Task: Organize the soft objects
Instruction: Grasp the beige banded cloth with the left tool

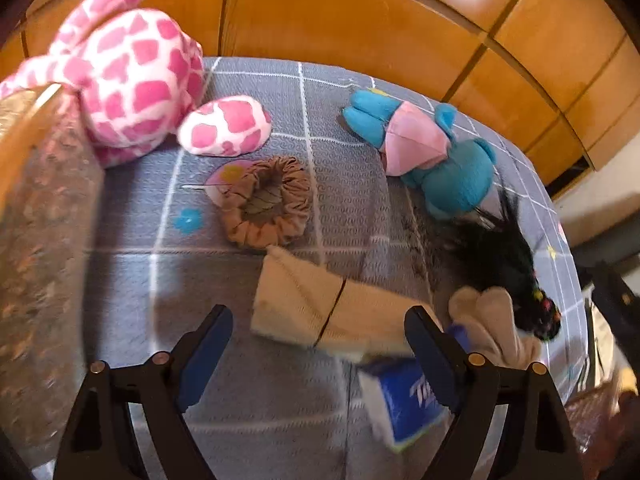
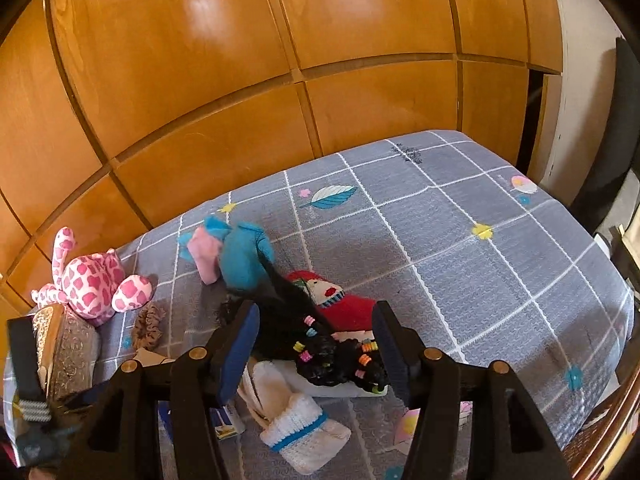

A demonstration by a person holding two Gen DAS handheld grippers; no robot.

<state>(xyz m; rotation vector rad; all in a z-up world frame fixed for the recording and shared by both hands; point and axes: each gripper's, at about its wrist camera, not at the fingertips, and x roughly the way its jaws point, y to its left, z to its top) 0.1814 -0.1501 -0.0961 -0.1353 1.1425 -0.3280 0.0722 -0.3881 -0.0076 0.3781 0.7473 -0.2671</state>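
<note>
Surface: grey grid-patterned bed cover point(image 2: 500, 264), far edge against wood panelling point(image 2: 240, 80)
Far left corner: pink-and-white plush point(image 1: 132, 80) beside a patterned cushion point(image 1: 44, 216)
Left of centre: brown scrunchie point(image 1: 266, 202), beige folded cloth point(image 1: 320, 306) just in front of it
Centre: blue plush with pink hood point(image 1: 420, 148), head toward the far edge
Near edge: blue-and-white tissue pack point(image 1: 400, 404); white knitted item with blue stripe point(image 2: 300, 436)
Left gripper point(image 1: 320, 350): jaws spread wide, nothing gripped, above the beige cloth
Right gripper point(image 2: 316, 340): jaws about half open, doll with black beaded hair point(image 2: 320, 344) between them; contact cannot be determined
</note>
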